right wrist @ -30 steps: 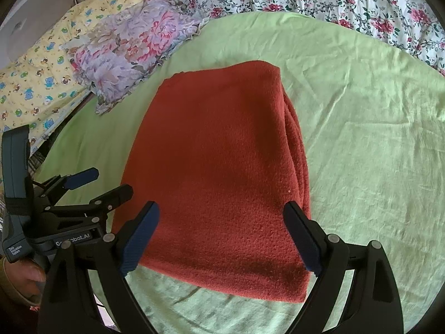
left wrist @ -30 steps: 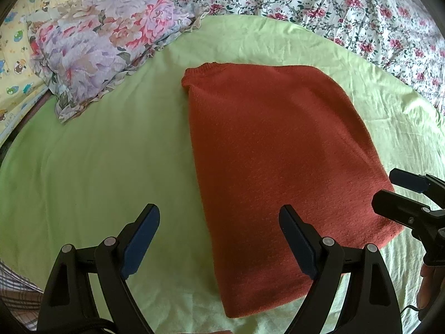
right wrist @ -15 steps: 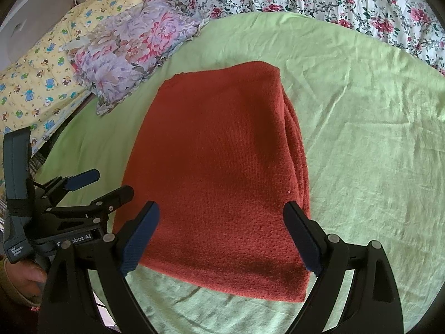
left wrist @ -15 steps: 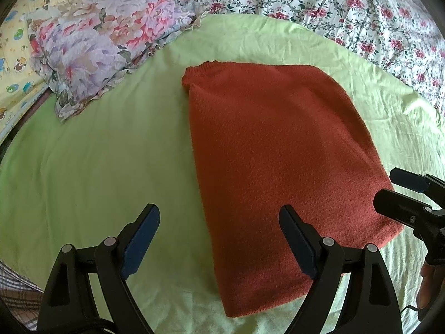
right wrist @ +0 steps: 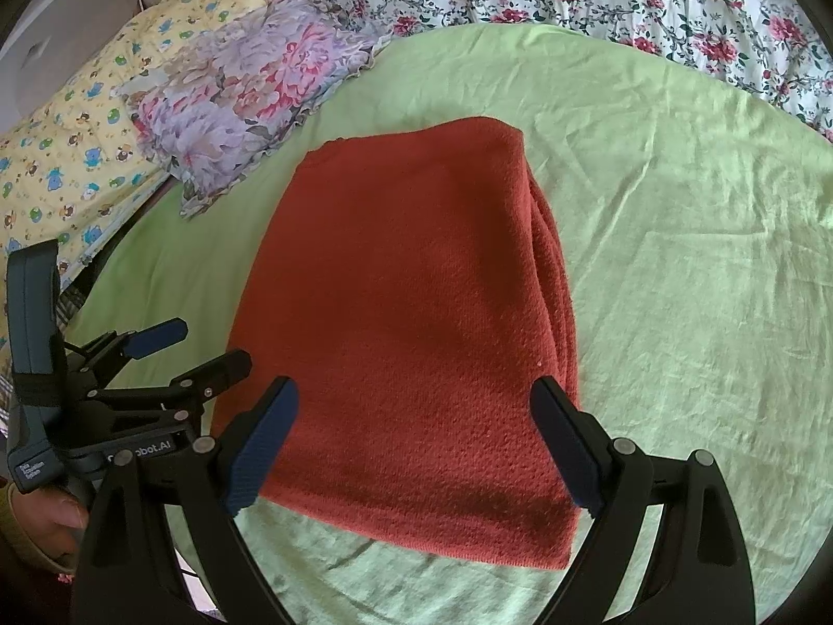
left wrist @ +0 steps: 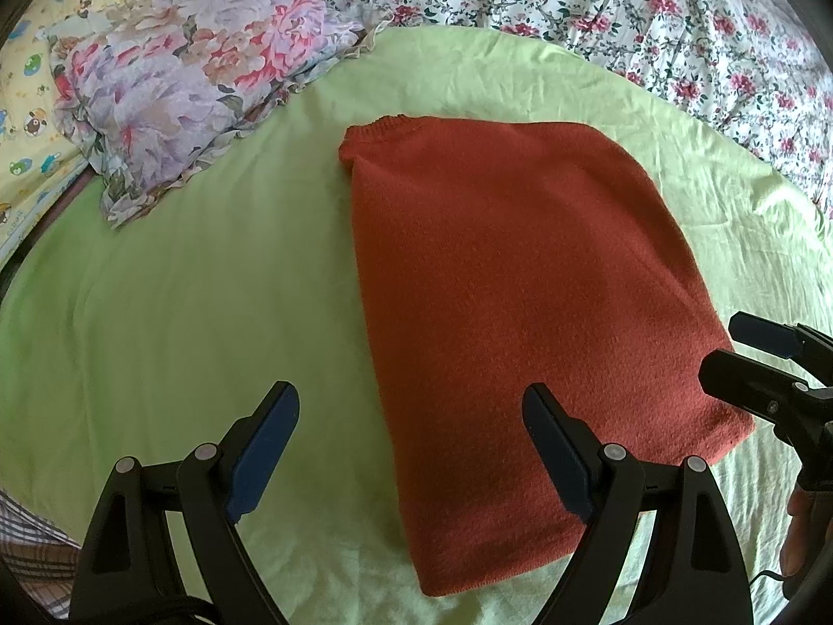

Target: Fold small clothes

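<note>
Our left tool (left wrist: 411,442) and right tool (right wrist: 414,440) both gape wide and hold nothing above the near edge of the red sweater (left wrist: 515,281), folded on the green sheet (left wrist: 182,286), so pinching just the top layer could pull it open.

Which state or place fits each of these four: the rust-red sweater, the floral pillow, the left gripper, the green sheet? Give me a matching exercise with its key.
Column 1:
1. rust-red knit sweater
2. floral ruffled pillow
3. left gripper
4. light green sheet

Column 2:
A. open, holding nothing
B. spread under the garment, wrinkled
C. folded into a compact stack, layered edges showing on one side
D. lying at the far corner of the sheet, apart from the garment

Pairs: 1-C, 2-D, 3-A, 4-B
</note>
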{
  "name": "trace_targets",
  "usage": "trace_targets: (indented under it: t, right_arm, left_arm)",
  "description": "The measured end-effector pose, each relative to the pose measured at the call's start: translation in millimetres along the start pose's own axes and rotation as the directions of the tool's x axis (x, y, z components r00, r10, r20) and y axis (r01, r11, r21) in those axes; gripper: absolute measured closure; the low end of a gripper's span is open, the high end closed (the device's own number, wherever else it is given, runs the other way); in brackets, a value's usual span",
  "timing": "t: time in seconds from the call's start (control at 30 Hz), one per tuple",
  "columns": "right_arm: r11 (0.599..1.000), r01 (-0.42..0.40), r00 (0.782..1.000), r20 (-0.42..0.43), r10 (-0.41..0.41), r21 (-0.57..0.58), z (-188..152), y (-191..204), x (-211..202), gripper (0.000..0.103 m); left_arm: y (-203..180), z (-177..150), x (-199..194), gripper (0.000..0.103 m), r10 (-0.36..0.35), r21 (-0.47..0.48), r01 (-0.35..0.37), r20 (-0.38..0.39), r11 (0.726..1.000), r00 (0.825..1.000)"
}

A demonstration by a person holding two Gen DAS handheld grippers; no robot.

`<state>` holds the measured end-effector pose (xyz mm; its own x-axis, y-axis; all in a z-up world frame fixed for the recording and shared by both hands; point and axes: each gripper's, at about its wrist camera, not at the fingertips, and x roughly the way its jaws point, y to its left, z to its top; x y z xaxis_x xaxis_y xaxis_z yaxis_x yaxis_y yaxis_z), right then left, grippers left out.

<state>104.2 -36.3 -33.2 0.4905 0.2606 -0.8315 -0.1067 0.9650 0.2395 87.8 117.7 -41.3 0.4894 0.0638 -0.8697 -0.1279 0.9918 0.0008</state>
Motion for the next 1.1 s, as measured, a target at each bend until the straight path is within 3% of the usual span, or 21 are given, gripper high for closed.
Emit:
trace_targets:
  t: [1.1]
  right_arm:
    - [1.000,0.000,1.000,0.017,0.000,0.015,5.8,0.8,-0.6,0.012]
  left_arm:
    - [-1.7,0.9,0.1,0.015,-0.009,0.004,0.009,-0.001,1.000,1.000]
